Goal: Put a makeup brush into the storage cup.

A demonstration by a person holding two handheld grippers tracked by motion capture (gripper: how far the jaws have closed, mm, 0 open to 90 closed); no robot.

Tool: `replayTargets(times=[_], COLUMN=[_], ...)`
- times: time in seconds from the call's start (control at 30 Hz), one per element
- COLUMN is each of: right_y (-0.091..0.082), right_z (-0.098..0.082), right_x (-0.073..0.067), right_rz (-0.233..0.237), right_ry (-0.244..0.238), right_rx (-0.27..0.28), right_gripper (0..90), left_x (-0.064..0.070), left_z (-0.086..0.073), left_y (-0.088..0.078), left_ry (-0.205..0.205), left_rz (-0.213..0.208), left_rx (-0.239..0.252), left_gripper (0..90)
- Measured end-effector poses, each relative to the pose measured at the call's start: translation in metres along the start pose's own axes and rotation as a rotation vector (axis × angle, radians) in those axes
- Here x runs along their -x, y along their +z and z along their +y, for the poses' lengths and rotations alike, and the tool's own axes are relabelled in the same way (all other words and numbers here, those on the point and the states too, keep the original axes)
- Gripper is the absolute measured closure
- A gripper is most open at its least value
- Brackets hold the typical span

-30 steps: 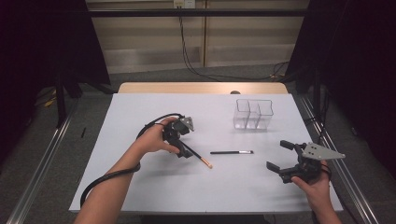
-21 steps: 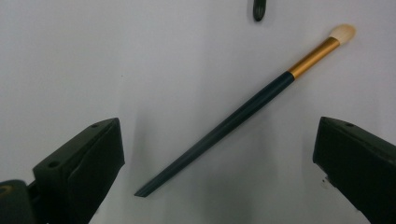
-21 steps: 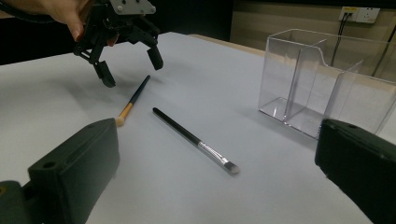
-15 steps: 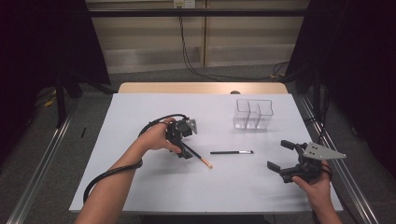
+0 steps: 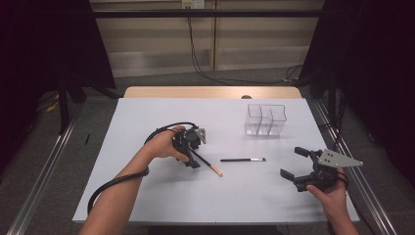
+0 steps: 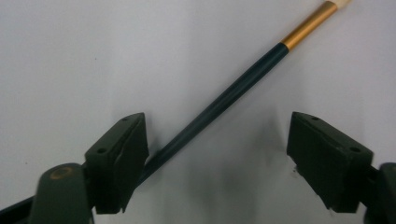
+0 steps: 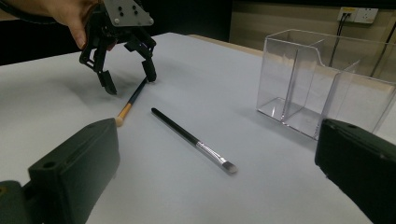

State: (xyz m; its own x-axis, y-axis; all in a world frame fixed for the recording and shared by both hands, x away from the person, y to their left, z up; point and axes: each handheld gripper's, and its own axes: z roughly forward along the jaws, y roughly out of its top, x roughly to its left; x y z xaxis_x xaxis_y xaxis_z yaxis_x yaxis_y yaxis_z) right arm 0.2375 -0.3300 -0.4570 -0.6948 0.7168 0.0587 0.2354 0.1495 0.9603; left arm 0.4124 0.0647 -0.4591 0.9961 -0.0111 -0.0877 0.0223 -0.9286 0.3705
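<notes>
A dark-handled brush with a gold band and a pale tip lies slanted on the white table. My left gripper points down over its handle end. In the left gripper view the handle runs between the jaws of that gripper. One pad touches the handle and the other stands well off. The jaws have just been closing and are still open around the handle. A second black brush with a silver band lies to its right. My right gripper is open and empty near the table's right front.
A clear plastic organizer with several compartments stands at the back right, also in the right gripper view. The left gripper's black cable loops along the person's forearm. The table's front edge runs just below both hands.
</notes>
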Motion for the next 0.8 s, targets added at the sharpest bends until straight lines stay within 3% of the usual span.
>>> replayTargets(times=[0.4,0.53,0.8], right_y=[0.0,-0.001,-0.001], right_z=[0.0,0.0,0.0], right_x=[0.001,0.001,0.001], right_rz=[-0.002,-0.005,-0.004], right_ry=[0.001,-0.002,-0.003], right_rx=[-0.002,-0.002,-0.003], right_gripper=[0.0,0.0,0.0], left_x=[0.011,0.015,0.022], left_z=[-0.006,-0.007,-0.007], left_y=[-0.006,-0.009,-0.009], left_ry=[0.089,0.119,0.149], left_rz=[-0.014,-0.012,-0.04], left_rx=[0.002,-0.016,-0.034], left_gripper=[46.5,59.3,78.8])
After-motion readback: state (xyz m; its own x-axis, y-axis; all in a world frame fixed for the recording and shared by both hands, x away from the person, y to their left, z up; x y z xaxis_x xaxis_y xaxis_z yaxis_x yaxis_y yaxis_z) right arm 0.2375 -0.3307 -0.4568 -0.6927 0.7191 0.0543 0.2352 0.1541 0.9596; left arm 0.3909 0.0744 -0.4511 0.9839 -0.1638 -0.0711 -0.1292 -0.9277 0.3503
